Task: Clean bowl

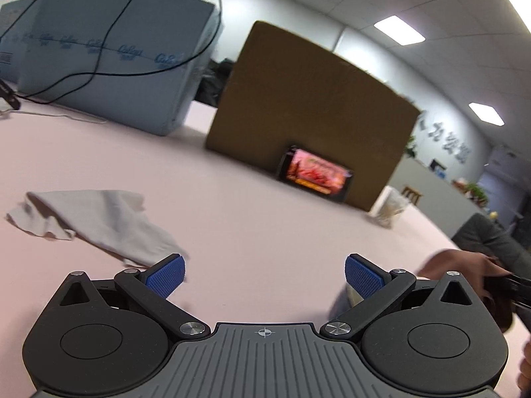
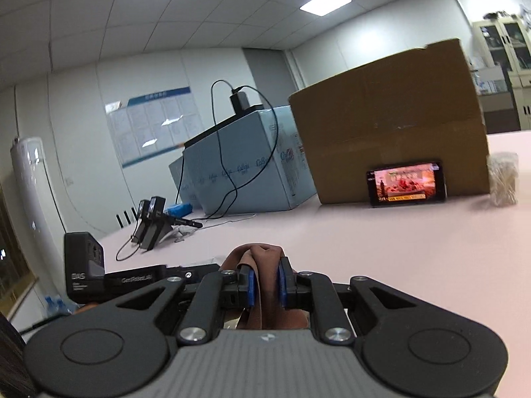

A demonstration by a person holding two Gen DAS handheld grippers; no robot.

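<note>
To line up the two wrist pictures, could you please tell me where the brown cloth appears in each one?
Left wrist: brown cloth at the right edge, low.
Right wrist: bottom centre, pinched in the right gripper.
Shared landmark: the phone leaning on the cardboard box.

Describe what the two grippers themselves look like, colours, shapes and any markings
Both the left gripper and right gripper are matte black, with round discs at either side, silver pivot bolts on angled link arms, a grey ribbed centre plate bearing a small mark, and blue textured pads on the fingers.
</note>
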